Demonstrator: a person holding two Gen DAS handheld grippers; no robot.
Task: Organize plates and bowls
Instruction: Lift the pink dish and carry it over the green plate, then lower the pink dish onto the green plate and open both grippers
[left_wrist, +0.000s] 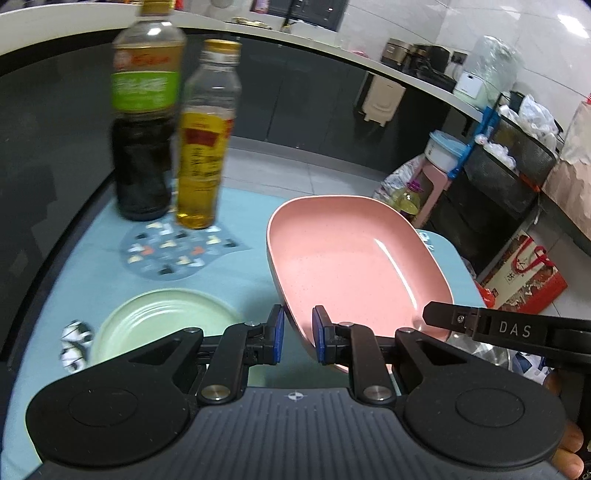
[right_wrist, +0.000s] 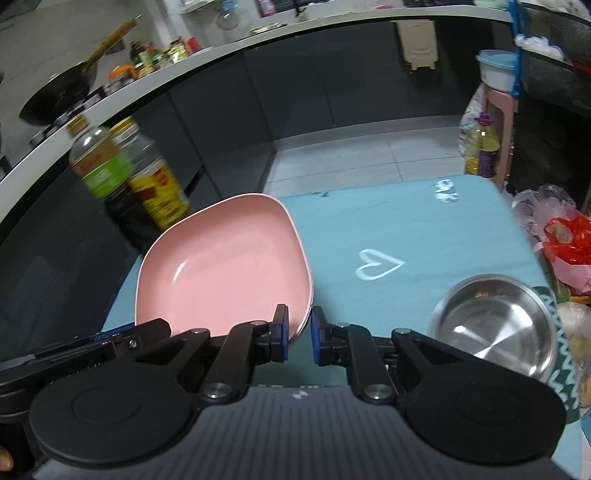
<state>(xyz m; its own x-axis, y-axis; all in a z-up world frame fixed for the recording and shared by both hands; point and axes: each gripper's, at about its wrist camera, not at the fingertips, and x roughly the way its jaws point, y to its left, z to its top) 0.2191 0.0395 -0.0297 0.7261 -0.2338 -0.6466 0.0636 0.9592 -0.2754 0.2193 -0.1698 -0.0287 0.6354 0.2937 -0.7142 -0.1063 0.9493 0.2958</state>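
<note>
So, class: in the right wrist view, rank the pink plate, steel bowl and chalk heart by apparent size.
1. Pink plate, largest, though nearest the camera.
2. Steel bowl.
3. Chalk heart, smallest.

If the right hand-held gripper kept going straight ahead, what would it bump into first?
Probably nothing new: the right hand-held gripper already has the pink plate rim between its fingers. Beyond it lies the blue tablecloth, though depth is hard to judge.

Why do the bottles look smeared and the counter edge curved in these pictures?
In the left wrist view the two bottles are smeared by motion blur, while the pink plate is sharp with a streak of glare. In the right wrist view the counter edge bows from fisheye distortion, and the steel bowl shows soft reflections.
</note>
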